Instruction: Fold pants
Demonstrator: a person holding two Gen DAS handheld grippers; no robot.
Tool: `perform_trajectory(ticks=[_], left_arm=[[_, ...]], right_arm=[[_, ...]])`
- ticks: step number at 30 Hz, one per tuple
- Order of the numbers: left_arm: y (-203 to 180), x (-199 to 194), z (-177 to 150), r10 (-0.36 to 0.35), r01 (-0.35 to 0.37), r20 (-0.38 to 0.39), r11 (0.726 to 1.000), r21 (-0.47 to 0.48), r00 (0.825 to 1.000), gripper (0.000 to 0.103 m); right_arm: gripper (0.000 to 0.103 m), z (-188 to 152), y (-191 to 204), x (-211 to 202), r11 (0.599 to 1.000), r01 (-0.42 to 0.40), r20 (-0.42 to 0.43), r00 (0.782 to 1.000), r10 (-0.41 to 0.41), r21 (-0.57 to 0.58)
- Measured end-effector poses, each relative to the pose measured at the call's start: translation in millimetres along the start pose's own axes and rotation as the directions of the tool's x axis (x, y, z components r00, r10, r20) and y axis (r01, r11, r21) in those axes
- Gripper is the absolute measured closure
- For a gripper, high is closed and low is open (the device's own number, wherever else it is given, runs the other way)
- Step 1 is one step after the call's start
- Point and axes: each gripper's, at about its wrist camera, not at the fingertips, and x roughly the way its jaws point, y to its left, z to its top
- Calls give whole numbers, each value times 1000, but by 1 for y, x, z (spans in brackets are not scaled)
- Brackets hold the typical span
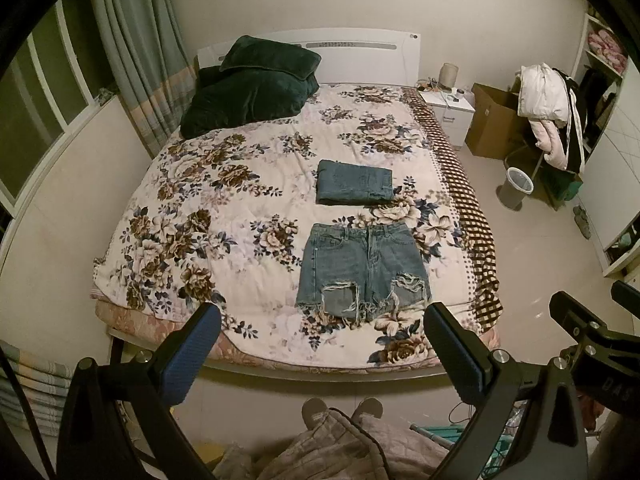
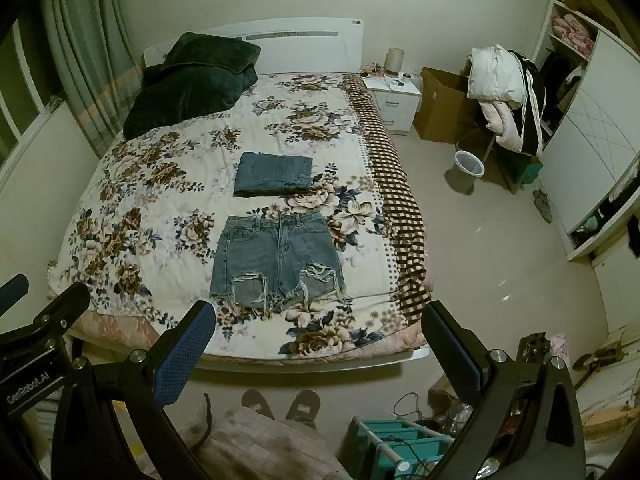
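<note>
A pair of ripped blue denim shorts (image 1: 362, 268) lies flat and spread out on the floral bedspread (image 1: 224, 216), waistband away from me, frayed hems toward me. They also show in the right wrist view (image 2: 276, 258). Behind them lies a folded denim garment (image 1: 354, 182), seen in the right wrist view too (image 2: 274, 174). My left gripper (image 1: 320, 350) is open and empty, held above the foot of the bed, short of the shorts. My right gripper (image 2: 318, 350) is open and empty, at the same height beside it.
Dark green pillows (image 1: 252, 88) lie at the head of the bed. A white nightstand (image 1: 450, 110), a cardboard box (image 1: 494, 120), a waste bin (image 1: 516, 188) and a chair piled with clothes (image 1: 548, 108) stand right of the bed. My feet (image 2: 280, 404) are at the bed's foot.
</note>
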Motion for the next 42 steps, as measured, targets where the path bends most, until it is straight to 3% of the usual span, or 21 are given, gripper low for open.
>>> perform_trajectory(ticks=[42], left_arm=[[1, -2, -1, -1, 1, 3, 1000, -5, 1000, 0]], right_arm=[[0, -1, 10, -7, 1000, -2, -1, 1000, 2, -1]])
